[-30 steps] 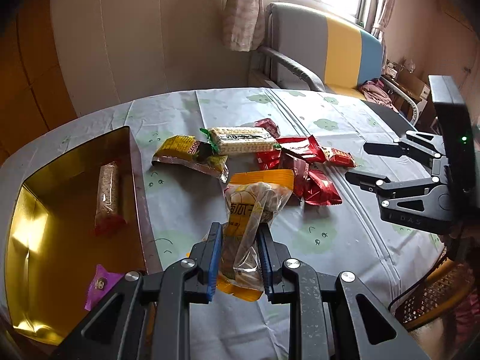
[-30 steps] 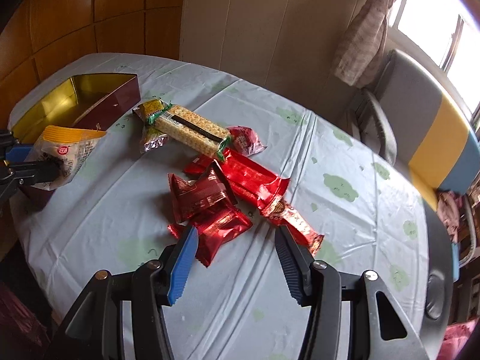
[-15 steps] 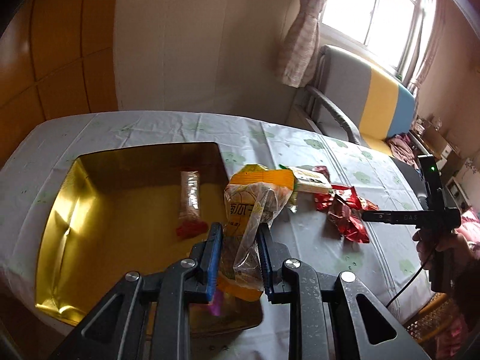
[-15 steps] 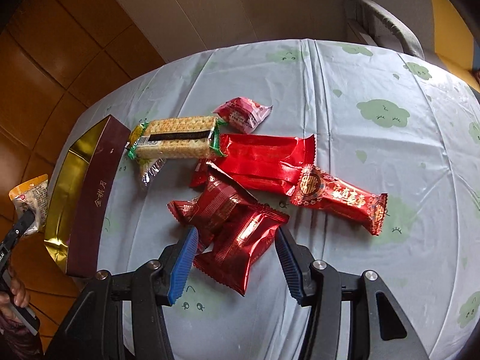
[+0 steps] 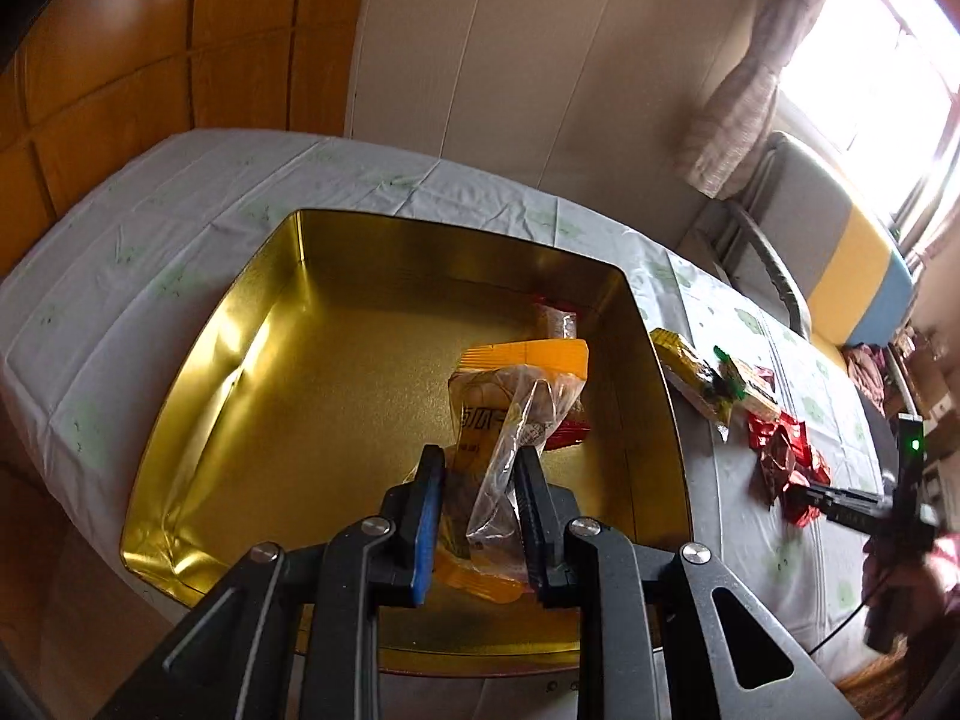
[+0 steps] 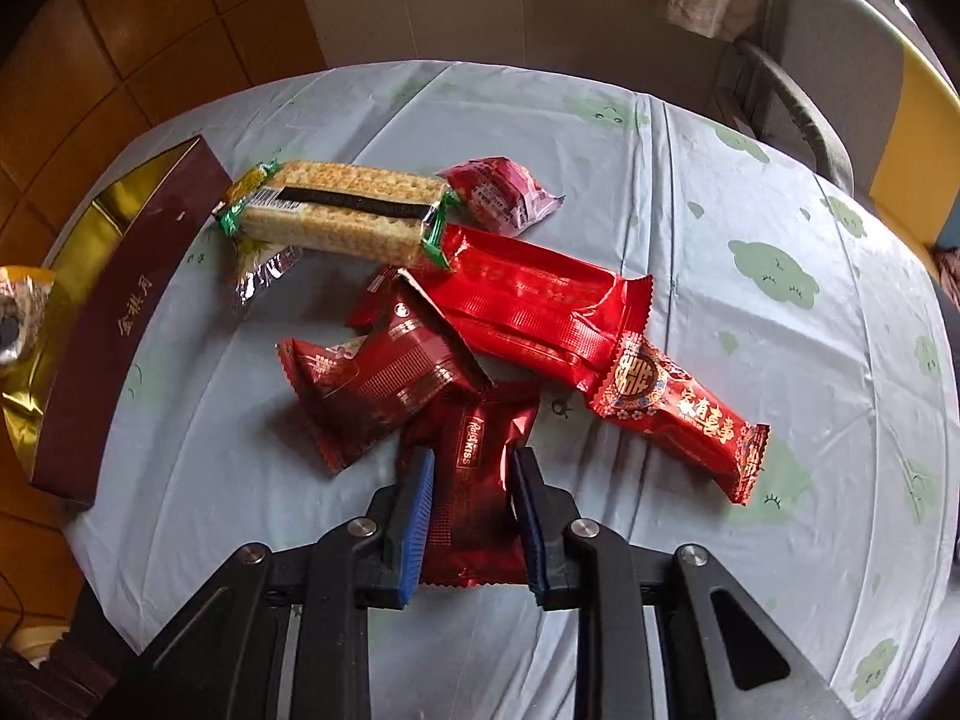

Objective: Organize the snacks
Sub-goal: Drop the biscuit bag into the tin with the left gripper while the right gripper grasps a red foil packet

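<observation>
Left gripper (image 5: 477,495) is clamped on the orange snack bag (image 5: 510,414), gold tin (image 5: 252,396) right below. Right gripper (image 6: 471,504) has just been closing, pinching the dark red packet (image 6: 474,480).

Daylight floods through window (image 5: 864,60) at right, gathered curtain (image 5: 738,102) beside it. Cream wall (image 5: 510,60) meets orange wood panelling (image 5: 120,60). Grey-yellow-blue chair (image 5: 840,252) stands behind cloth-covered table (image 6: 750,180).
</observation>
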`<state>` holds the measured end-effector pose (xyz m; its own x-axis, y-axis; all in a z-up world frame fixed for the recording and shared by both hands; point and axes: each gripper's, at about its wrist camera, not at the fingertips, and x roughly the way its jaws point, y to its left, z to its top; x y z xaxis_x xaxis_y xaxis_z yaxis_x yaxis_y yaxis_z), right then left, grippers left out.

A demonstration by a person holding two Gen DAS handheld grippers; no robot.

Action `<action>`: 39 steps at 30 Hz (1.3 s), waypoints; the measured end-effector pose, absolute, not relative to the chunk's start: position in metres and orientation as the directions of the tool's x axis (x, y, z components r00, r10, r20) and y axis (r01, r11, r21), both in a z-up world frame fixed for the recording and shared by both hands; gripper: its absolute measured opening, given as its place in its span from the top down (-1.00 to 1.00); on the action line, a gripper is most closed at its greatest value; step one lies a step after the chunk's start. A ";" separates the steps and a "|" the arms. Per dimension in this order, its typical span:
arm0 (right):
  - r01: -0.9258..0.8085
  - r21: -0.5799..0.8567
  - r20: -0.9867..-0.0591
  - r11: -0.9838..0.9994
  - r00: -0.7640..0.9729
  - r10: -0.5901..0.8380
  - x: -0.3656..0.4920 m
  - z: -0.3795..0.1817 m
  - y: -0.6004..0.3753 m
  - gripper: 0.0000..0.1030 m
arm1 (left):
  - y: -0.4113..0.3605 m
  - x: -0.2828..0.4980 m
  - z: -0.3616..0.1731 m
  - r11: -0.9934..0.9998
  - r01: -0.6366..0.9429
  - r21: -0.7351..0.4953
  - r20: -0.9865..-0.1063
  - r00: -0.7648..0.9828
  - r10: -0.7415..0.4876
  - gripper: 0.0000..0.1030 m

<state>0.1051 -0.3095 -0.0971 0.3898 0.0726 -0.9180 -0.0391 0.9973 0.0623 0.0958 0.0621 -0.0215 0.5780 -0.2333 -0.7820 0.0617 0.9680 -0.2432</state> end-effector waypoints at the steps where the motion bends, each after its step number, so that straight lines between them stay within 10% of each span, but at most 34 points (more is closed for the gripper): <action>1: -0.039 0.067 -0.920 0.997 0.384 0.077 0.105 -0.097 -0.310 0.48 | 0.063 0.099 -0.024 0.967 0.049 -0.251 -0.789 0.568 -0.234 0.54; 25: -0.089 0.013 -0.925 0.996 0.378 0.046 0.106 -0.097 -0.304 0.48 | 0.022 0.242 -0.059 0.976 -0.025 -0.217 -0.873 0.453 -0.182 0.51; 39: -0.208 -0.225 -0.883 0.952 0.458 -0.108 0.079 -0.091 -0.258 0.50 | 0.008 0.155 -0.034 0.996 0.057 -0.069 -0.819 0.567 -0.089 0.31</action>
<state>0.0793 -0.2577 -0.0911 0.4576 -0.1084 -0.8825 -0.2083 0.9518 -0.2249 0.1551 0.0083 -0.0336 0.5672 -0.0893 -0.8188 0.0568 0.9960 -0.0693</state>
